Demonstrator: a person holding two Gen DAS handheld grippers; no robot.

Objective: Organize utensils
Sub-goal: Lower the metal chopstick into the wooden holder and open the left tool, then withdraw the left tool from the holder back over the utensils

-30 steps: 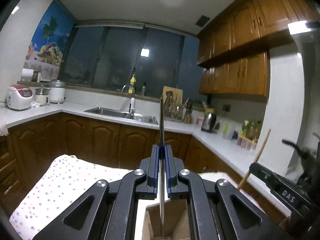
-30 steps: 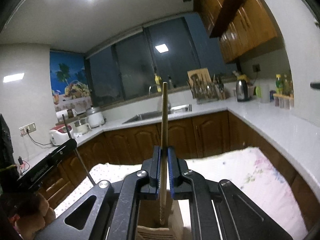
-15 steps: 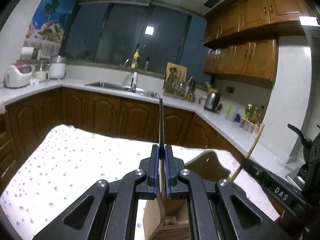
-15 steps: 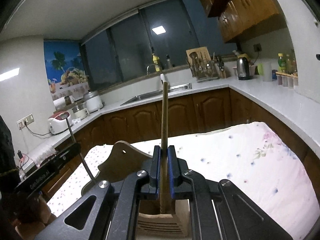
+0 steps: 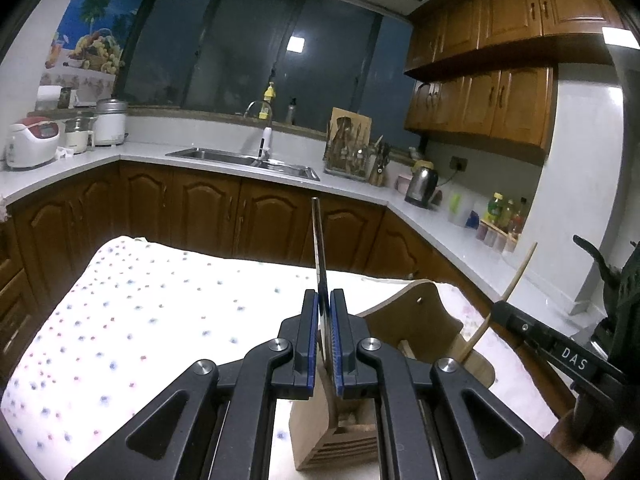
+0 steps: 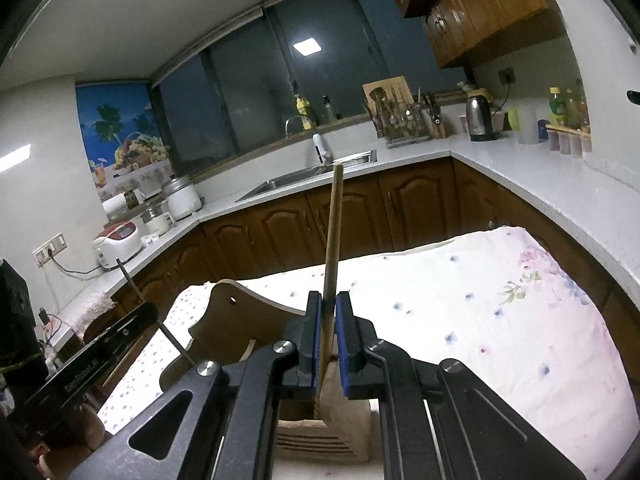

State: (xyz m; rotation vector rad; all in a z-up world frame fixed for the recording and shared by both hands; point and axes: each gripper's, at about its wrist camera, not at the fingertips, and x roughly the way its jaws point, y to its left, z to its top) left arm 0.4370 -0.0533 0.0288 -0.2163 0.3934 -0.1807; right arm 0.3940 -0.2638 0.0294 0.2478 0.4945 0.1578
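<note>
My left gripper (image 5: 324, 300) is shut on a thin flat metal utensil (image 5: 319, 248) that stands upright, its lower end down inside a wooden utensil holder (image 5: 340, 440) on the table. My right gripper (image 6: 328, 304) is shut on a wooden chopstick (image 6: 333, 232), also upright, with its lower end in the same wooden holder (image 6: 320, 440). The holder's curved back panel (image 5: 416, 312) rises behind both. In the left wrist view the right gripper (image 5: 560, 352) and its chopstick (image 5: 516, 276) show at the right. In the right wrist view the left gripper (image 6: 104, 352) shows at the lower left.
The holder stands on a table under a white dotted cloth (image 5: 140, 312). Behind it are brown cabinets, a white counter with a sink (image 5: 244, 158), rice cookers (image 5: 32, 142), a utensil rack (image 5: 352, 156) and a kettle (image 5: 422, 182).
Both grippers have tilted and lowered, bringing the table and the holder's back panel into view. The metal utensil and the chopstick have gone deeper into the holder, still gripped.
</note>
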